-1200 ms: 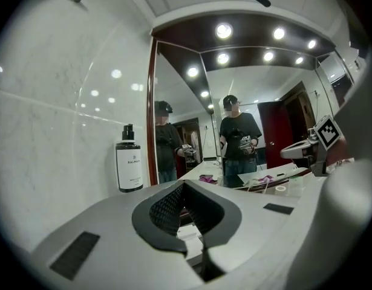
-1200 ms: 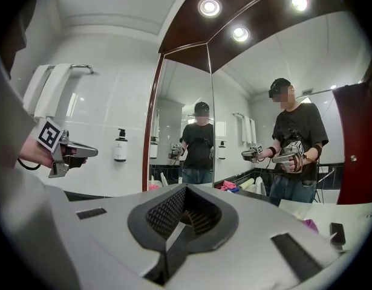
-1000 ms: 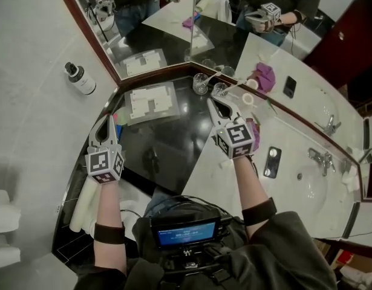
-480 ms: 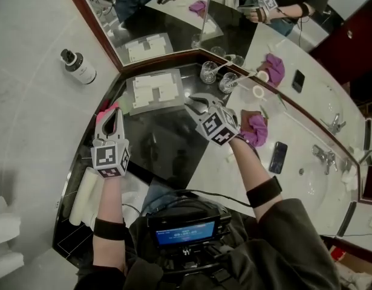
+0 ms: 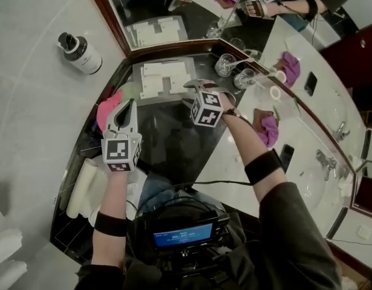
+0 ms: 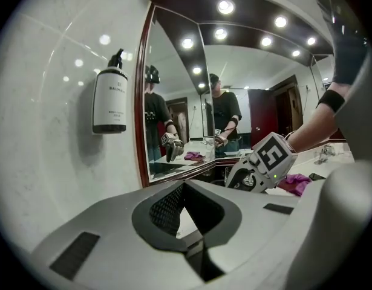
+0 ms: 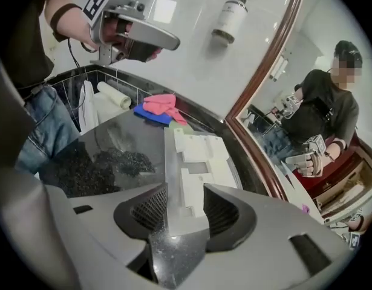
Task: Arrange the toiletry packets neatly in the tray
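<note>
Bottle (image 5: 80,54) label too small to read. Right gripper (image 5: 198,86) jaws, just opening, stand spread at the tray's (image 5: 137,84) near edge; packets (image 5: 167,70) lie inside. Left gripper (image 5: 126,109) jaws pressed together, empty, left of the tray; bare counter (image 5: 167,135) on its near side

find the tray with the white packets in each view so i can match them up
Head view: tray upper centre, on the black counter under the mirror corner.
Left gripper view: not visible.
Right gripper view: tray centre, running up from the bottom.
Shared landmark: the pump bottle left of the mirror, seen in all three.
</note>
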{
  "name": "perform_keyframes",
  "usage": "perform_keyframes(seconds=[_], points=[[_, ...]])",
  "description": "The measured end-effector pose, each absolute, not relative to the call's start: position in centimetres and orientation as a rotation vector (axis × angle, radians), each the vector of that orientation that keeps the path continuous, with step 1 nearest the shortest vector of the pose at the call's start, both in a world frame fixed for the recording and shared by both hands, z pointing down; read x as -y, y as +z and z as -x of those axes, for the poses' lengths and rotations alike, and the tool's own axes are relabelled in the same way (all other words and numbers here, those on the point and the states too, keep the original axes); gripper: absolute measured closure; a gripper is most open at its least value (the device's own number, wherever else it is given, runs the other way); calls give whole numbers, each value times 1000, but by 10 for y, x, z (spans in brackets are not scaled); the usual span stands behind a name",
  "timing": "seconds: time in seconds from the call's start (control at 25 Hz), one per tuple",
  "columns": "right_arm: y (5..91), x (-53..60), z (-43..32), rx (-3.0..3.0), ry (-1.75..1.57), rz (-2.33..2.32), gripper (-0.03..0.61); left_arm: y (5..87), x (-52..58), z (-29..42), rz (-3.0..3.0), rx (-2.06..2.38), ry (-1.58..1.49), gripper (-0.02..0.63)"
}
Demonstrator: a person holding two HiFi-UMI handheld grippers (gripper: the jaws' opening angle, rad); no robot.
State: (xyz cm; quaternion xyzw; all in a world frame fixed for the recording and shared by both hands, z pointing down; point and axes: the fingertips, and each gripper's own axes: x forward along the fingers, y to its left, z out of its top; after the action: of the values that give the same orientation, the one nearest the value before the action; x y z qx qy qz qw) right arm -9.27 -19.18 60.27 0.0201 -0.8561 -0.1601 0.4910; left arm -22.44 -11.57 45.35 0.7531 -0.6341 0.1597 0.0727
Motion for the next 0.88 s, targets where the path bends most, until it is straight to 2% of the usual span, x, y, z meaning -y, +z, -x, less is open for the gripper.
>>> perform_keyframes(seconds=[0.2, 0.6, 0.64, 0.68, 0.72, 0.88], points=[[642, 204, 97, 1986, -377, 40, 373, 466, 121, 228, -2250, 1865, 463, 614], [664, 207, 106, 1942, -272, 207, 394, 479, 121, 236, -2200, 1880, 447, 614], [663, 207, 107, 1947, -255, 219, 411, 479, 121, 236, -2196, 1882, 448, 614], [661, 206, 108, 1952, -249, 225, 468, 480, 121, 236, -2192, 1884, 449, 614], [660, 207, 109, 1955, -251, 227, 494, 480, 120, 236, -2187, 1886, 450, 614], [660, 208, 111, 1943, -273, 242, 499, 481, 120, 235, -2181, 1891, 455, 614]])
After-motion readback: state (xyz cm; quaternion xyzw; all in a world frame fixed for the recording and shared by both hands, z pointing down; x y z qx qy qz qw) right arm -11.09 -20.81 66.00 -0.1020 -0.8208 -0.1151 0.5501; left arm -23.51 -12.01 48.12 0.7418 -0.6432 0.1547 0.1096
